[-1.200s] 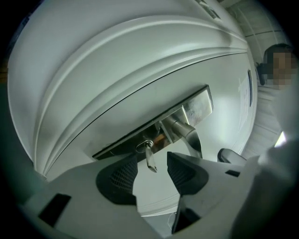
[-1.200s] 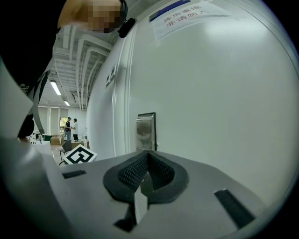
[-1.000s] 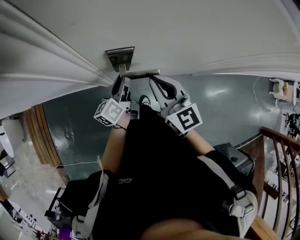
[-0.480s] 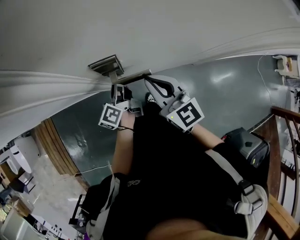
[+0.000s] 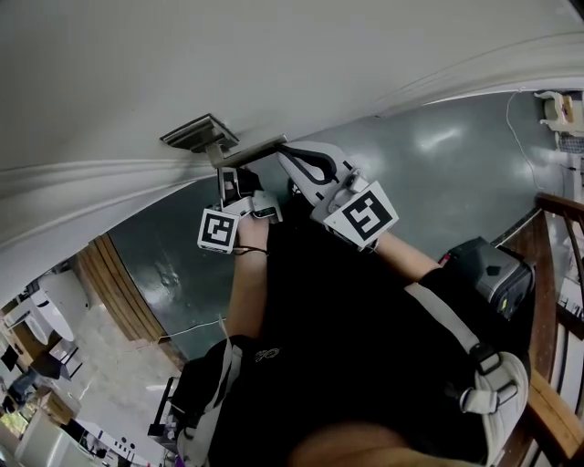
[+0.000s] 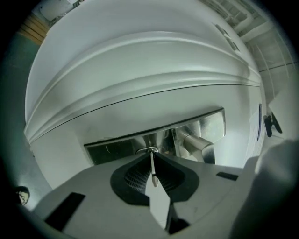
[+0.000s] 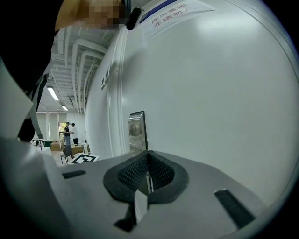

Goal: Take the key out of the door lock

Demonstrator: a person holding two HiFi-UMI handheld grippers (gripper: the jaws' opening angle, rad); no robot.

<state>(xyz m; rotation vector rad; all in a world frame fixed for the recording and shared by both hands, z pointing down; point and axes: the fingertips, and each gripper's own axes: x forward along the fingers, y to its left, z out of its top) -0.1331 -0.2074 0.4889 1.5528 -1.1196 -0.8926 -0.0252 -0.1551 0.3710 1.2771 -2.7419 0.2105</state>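
In the left gripper view a thin metal key (image 6: 152,167) stands on edge between the black pads, its rounded top (image 6: 147,150) against the steel lock plate (image 6: 117,148). My left gripper (image 6: 152,158) has just been closing and is shut on the key. The lever handle (image 6: 197,143) juts out to the right of it. In the head view my left gripper (image 5: 230,175) sits under the lock plate (image 5: 195,135) on the white door (image 5: 301,55). My right gripper (image 5: 292,157) hangs by the handle's end (image 5: 274,143). It is shut (image 7: 147,153), with nothing seen between its pads.
A printed notice (image 7: 173,11) is stuck on the door. The lock plate (image 7: 137,130) shows beyond the right jaws. A wooden railing (image 5: 558,274) and a black bag (image 5: 488,272) are at the right. Two people (image 7: 71,133) stand far down the hall.
The left gripper has rolled, so its marker cube now faces up flat below the handle. The head view has swung, shifting the lock plate up and left. The right gripper has barely moved.
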